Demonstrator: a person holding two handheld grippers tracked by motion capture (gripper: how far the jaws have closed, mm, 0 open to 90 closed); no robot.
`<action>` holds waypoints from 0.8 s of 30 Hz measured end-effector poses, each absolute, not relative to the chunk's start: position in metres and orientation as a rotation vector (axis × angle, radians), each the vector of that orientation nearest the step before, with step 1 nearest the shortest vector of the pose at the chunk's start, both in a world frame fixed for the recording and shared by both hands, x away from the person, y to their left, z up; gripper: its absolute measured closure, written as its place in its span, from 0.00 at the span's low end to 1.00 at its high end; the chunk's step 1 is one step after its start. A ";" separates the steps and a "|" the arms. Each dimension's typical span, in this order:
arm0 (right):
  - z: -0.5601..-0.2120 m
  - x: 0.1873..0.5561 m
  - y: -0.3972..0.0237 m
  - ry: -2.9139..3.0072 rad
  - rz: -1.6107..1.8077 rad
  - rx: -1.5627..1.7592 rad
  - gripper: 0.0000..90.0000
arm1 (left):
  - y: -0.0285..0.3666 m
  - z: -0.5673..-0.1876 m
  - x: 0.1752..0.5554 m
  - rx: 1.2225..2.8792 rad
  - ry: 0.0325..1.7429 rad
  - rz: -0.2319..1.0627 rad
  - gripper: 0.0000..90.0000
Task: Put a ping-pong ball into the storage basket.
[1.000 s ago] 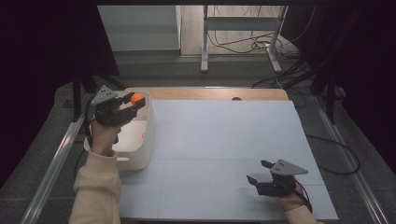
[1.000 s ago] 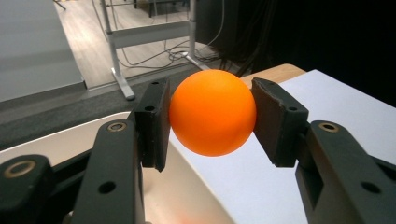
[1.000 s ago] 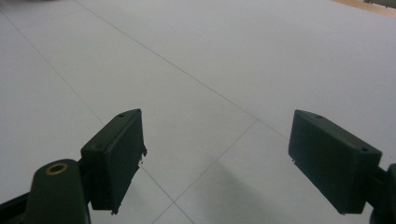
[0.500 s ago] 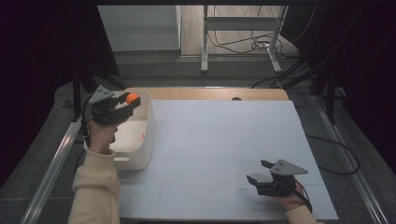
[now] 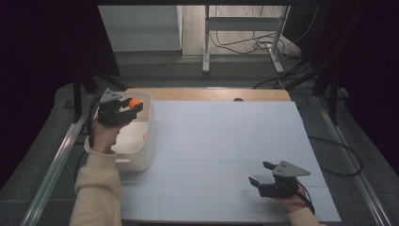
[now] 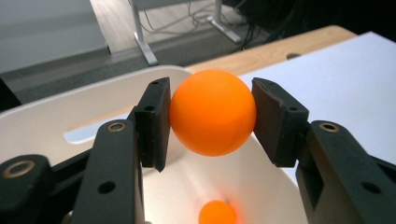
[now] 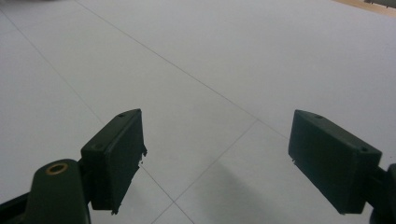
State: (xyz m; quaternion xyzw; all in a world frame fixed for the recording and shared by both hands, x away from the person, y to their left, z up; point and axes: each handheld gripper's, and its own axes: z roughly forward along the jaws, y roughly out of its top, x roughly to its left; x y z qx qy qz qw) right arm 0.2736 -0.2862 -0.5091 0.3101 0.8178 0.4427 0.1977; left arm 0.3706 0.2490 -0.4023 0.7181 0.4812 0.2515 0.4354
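Listing what we find on the white table (image 5: 226, 141), item by item.

Item one: left gripper (image 5: 123, 109), at the left of the high view, held over the white bin (image 5: 141, 155). In the left gripper view its jaws pinch an orange ball (image 6: 212, 112), one pad pressed to each side, the ball gripped about its widest part and poised above the bin's open mouth near the far rim.

Item two: second orange ball (image 6: 217, 213), at the bottom centre of the left gripper view, lying low inside the bin. We take the small orange spot on the bin's inner right wall in the high view to be this ball, though it is too small to be sure.

Item three: right gripper (image 5: 261, 173), lower right of the high view, just above the bare table. We see its jaws spread wide in the right gripper view, with nothing between them.
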 end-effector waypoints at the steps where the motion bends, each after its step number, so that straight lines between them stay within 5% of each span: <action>1: -0.509 0.273 -0.286 2.288 1.236 0.869 0.21 | 0.248 -0.404 0.372 1.803 1.193 0.613 0.55; 24: -0.509 0.274 -0.286 2.289 1.235 0.867 0.21 | 0.247 -0.411 0.379 1.875 1.250 0.635 0.55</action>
